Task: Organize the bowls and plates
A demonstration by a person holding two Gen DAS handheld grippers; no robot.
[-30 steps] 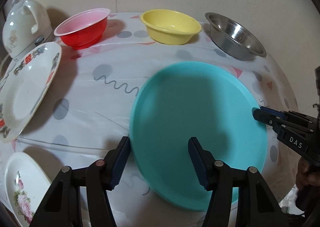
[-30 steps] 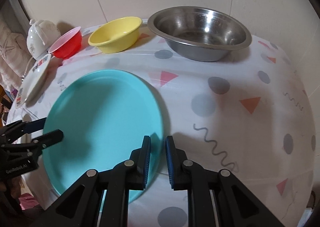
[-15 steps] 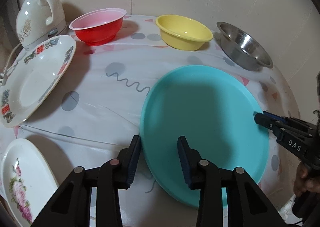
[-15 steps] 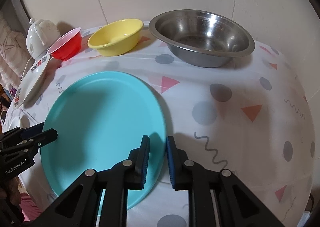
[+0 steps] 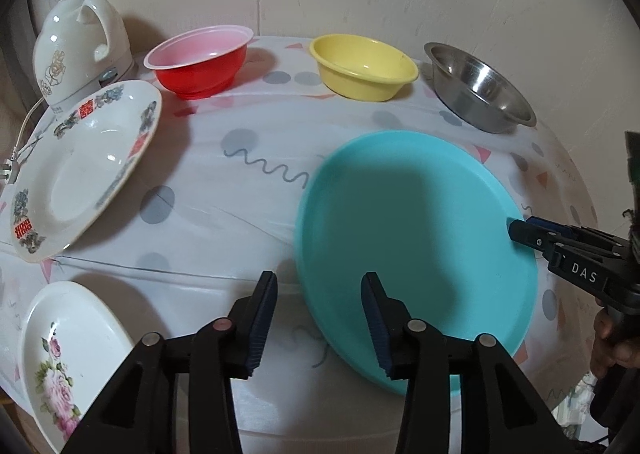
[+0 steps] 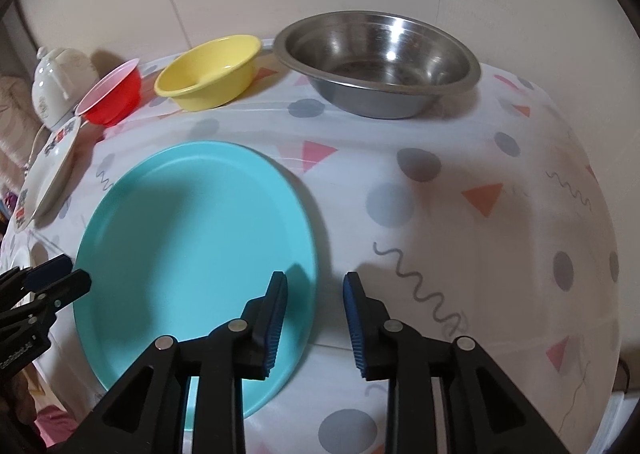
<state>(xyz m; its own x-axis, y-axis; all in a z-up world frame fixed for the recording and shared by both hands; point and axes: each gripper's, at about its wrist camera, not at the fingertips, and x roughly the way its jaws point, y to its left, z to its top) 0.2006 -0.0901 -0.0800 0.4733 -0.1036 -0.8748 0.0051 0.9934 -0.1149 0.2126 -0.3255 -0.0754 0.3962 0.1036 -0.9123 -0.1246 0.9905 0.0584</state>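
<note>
- Teal plate point(image 5: 416, 250) lies flat on the bench point(image 5: 224, 222), centre right of the left wrist view; round, so no long axis.
- Left gripper point(image 5: 318, 318): jaws straddle the plate's near left rim, part open, just been widening, pads clear of it.
- Right gripper point(image 6: 316, 318): jaws straddle the opposite rim, narrow gap, just been opening, not pressing.

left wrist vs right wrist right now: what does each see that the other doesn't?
Only left wrist: the rose-patterned plate at lower left.
Only right wrist: the bare cloth right of the teal plate.
Both: teal plate, red bowl, yellow bowl, steel bowl, kettle, patterned white plate, and both grippers, left and right, open.
</note>
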